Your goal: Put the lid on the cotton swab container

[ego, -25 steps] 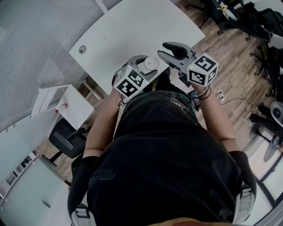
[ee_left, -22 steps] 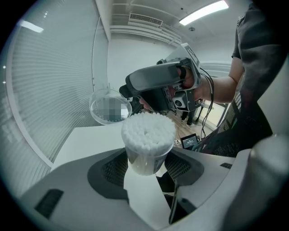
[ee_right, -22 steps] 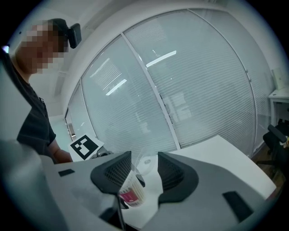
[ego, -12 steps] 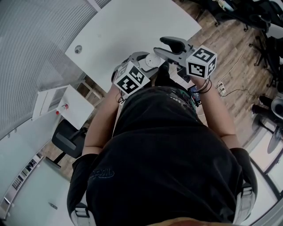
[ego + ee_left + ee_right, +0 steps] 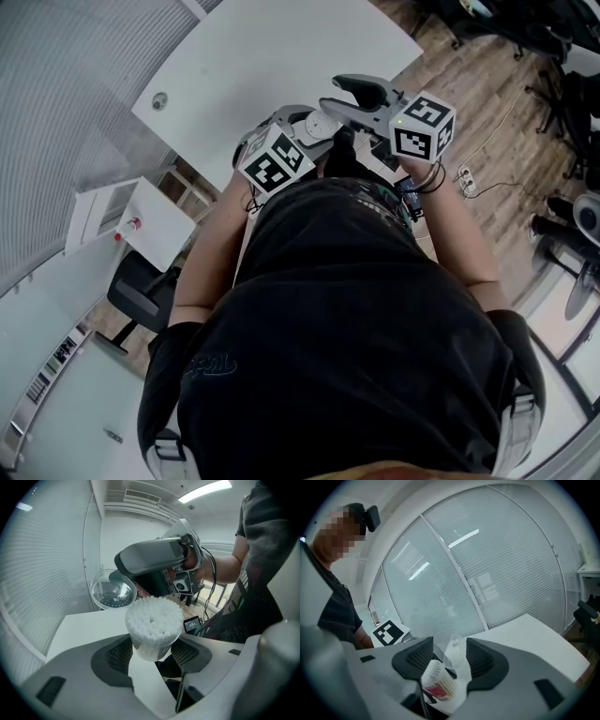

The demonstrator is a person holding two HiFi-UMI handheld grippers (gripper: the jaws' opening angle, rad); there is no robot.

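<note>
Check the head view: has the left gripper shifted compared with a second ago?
Yes, slightly. Measured against the round grommet in the white table, the left gripper now sits a little farther to the right of it than before.

Glossy clear plastic lid (image 5: pixel 114 590), translucent cotton swab container (image 5: pixel 148 649) — matt table (image 5: pixel 281 56)

There are two tools, the left tool (image 5: pixel 154 641) and the right tool (image 5: pixel 450 660). Each bears one cube, making two marker cubes (image 5: pixel 275 161). One cotton swab container (image 5: pixel 436 679) stands between the left tool's jaws, and its cotton swabs (image 5: pixel 154 613) are packed too tightly to count. One clear lid (image 5: pixel 112 590) sits between the right tool's jaws, which have just been opening. One white bench (image 5: pixel 281 56) lies beyond both tools and has one round fitting (image 5: pixel 158 101). One small lit screen (image 5: pixel 192 624) shows past the left tool. One white cabinet (image 5: pixel 150 230) and one black chair (image 5: pixel 141 295) stand well off on the left tool's outer side.
</note>
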